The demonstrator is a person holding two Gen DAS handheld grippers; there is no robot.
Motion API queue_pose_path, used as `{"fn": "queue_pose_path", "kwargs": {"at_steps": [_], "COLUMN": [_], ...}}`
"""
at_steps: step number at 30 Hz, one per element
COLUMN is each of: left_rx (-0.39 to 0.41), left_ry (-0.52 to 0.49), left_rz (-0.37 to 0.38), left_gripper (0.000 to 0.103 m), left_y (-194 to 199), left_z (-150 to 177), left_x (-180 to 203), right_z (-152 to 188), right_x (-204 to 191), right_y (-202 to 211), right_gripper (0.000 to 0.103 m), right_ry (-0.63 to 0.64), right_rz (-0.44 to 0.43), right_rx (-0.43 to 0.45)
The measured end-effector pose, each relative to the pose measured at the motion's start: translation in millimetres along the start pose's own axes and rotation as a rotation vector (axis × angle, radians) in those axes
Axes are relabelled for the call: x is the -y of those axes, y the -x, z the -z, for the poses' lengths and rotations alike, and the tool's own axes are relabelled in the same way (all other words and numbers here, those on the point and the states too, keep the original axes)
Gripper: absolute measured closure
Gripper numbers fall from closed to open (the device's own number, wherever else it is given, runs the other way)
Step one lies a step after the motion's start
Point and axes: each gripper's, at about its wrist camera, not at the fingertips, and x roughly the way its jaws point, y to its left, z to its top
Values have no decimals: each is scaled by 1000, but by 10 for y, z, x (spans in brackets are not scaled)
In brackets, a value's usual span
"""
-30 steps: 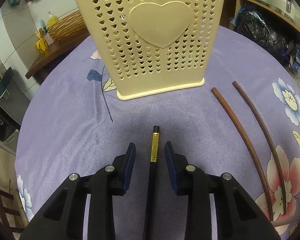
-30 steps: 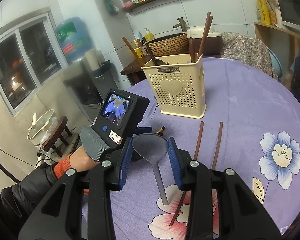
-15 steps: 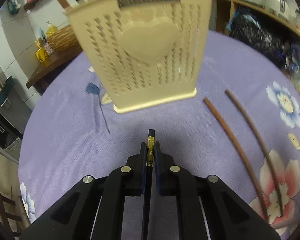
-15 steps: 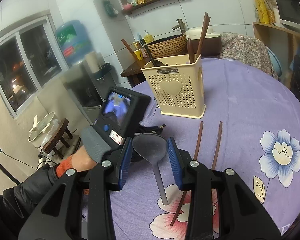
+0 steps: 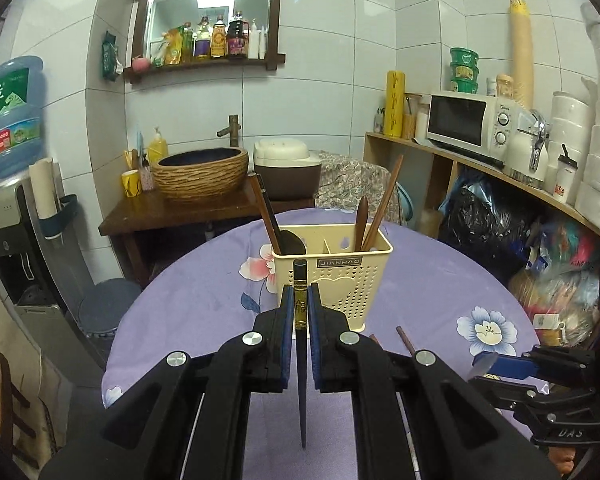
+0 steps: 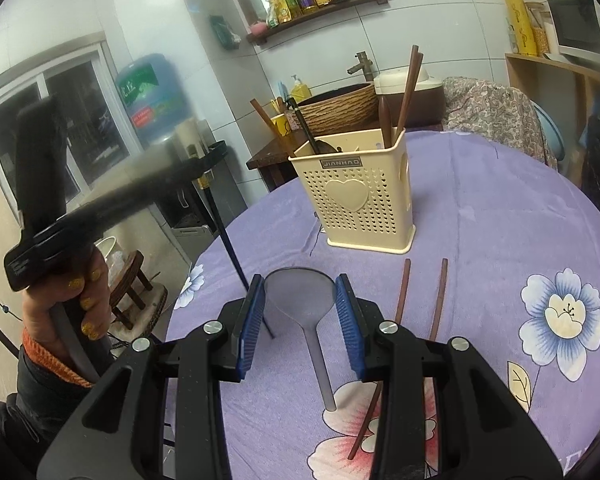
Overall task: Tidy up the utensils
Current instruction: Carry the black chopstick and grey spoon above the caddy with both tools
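Holding a thin black chopstick pinched near its gold band in my left fingers, up off the bench before the holder — light, stiff, slick; right fingers half-open w/ spoon between.

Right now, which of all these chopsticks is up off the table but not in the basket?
The black chopstick with the gold band, pinched in the left tongs. Two brown chopsticks lie on the purple cloth; the others stand in the cream basket.
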Motion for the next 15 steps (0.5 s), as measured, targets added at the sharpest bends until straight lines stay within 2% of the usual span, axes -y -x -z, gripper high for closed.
{"fn": "queue_pose_path", "kwargs": {"at_steps": [15], "left_rx": [41], "left_ry": [24], "left_rz": [5], "left_gripper": [95], "left_y": [43], "left_z": [-44], "left_x": [-36], "right_z": [-34], "right_x": [-30], "right_y": [-135], "right_gripper": [66], "right_ry": [14], "right_rz": [-7], "right_rx": [-11]}}
